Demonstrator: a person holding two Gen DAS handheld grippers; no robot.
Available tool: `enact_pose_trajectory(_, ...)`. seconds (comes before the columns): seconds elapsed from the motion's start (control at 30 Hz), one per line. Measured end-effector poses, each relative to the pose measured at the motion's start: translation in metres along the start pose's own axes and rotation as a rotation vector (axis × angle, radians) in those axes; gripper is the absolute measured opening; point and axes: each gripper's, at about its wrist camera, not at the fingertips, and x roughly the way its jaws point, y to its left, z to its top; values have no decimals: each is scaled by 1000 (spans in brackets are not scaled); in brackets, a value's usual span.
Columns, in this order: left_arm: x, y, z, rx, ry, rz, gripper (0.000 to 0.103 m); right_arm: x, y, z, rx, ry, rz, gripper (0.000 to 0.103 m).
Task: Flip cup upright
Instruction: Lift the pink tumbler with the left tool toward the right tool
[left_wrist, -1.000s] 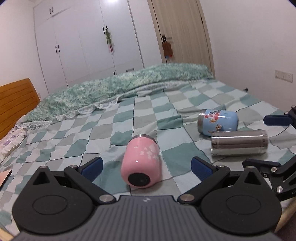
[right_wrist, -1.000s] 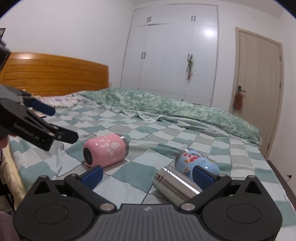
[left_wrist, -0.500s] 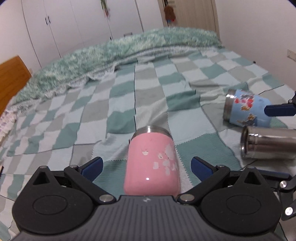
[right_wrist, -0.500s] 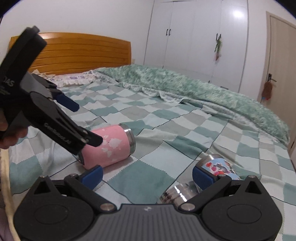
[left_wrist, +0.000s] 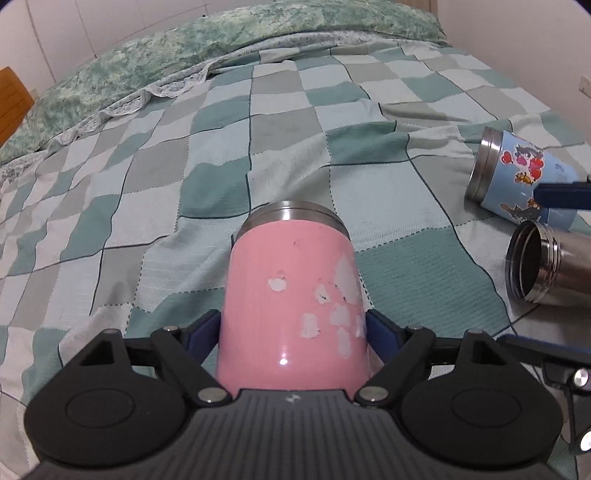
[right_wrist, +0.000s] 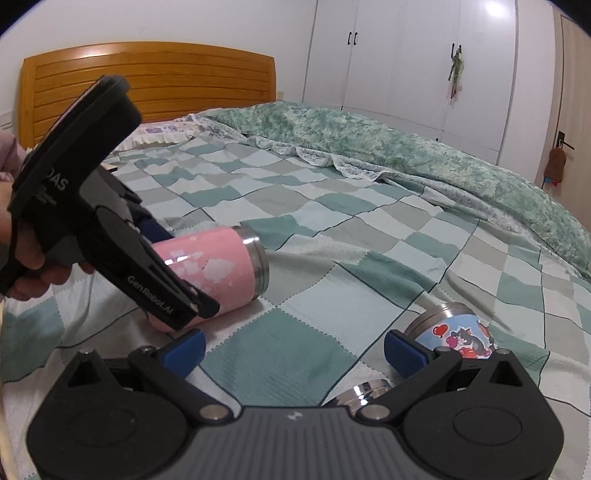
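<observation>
Closed in since a moment ago: left gripper (left_wrist: 293, 334) now clamps pink cup (left_wrist: 295, 306), lying sideways on bed (left_wrist: 207, 155); right gripper (right_wrist: 293, 349) wide open, empty.

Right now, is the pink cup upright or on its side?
On its side: the pink cup lies on the checked bedspread, steel rim pointing sideways.

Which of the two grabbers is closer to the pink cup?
Left. The left gripper has its fingers around the pink cup; the right gripper sits apart, over the bedspread.

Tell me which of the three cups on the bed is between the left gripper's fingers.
The pink cup: the left gripper is closed around it. The blue cartoon cup and the steel cup lie off to its right, ungripped.
</observation>
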Motion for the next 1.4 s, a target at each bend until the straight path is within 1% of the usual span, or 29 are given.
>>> enact_pose_trajectory(0.1,-5,1,-3,-21,-12,-1,84,-2,2,1,3,-4,-6,103)
enact_pose_trajectory(0.2,-12,3,-8,-47,-12,-21,84,-13,6,-1,4,-10,-12,103)
enact_pose_trajectory(0.4,-48,-4,-24,-66,-34,-26,84,-50,21,-6,11,-25,-28,103)
enact_pose_trajectory(0.57,-84,-14,-49,-92,-47,-41,84,-86,38,-14,12,-40,-36,103)
enact_pose_trajectory(0.73,-107,-26,-79,-137,-40,-45,84,-113,52,-30,25,-30,-33,103)
enact_pose_trajectory(0.9,-110,-38,-108,-182,-19,-41,84,-127,60,-51,49,-4,-28,103)
enact_pose_trajectory(1.03,-110,-49,-125,-202,-34,-18,84,-134,62,-64,69,16,-27,103)
enact_pose_trajectory(1.17,-109,-53,-127,-207,-50,1,84,-137,63,-69,87,30,-34,103)
enact_pose_trajectory(1.3,-109,-53,-126,-187,-55,-2,85,-141,64,-69,93,29,-38,103)
enact_pose_trajectory(1.37,-112,-51,-127,-183,-60,-8,91,-144,66,-66,93,25,-39,103)
enact_pose_trajectory(1.4,-115,-50,-127,-188,-79,-11,103,-145,66,-65,93,23,-38,103)
